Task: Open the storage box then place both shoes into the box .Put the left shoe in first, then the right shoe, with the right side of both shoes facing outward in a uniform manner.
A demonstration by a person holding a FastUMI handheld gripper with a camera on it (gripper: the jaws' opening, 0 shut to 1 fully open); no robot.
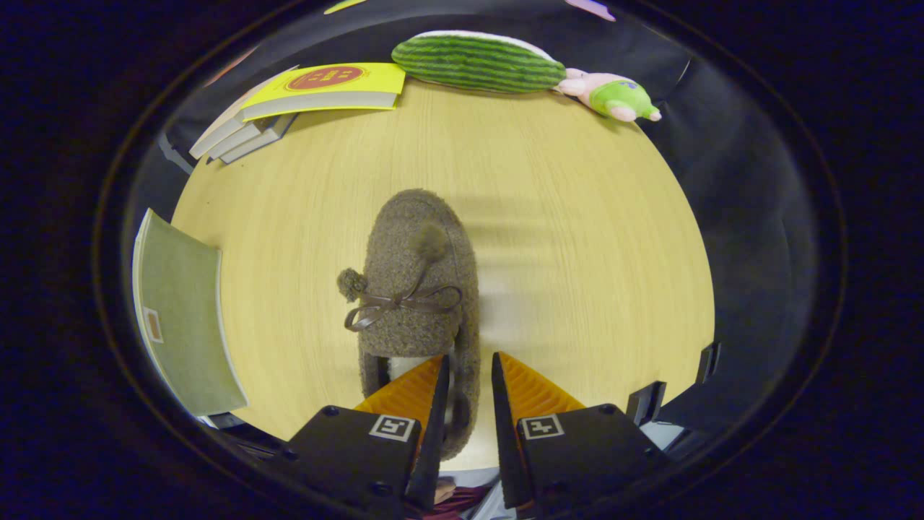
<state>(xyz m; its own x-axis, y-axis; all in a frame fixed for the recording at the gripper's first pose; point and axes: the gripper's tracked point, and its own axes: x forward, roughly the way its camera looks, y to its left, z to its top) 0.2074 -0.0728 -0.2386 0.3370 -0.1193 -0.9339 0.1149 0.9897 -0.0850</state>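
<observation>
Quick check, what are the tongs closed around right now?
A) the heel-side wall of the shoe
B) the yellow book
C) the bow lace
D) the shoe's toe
A: the tongs straddle the rear side wall of the shoe, one finger inside the opening and one outside; a narrow gap between them holds the wall, though firm pressing is hard to confirm. The bow and toe lie beyond the fingertips.

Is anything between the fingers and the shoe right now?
No. The gripper fingers straddle the right wall of the fuzzy brown shoe at its heel; one finger sits inside the opening. Whether both press on it is unclear.
</observation>
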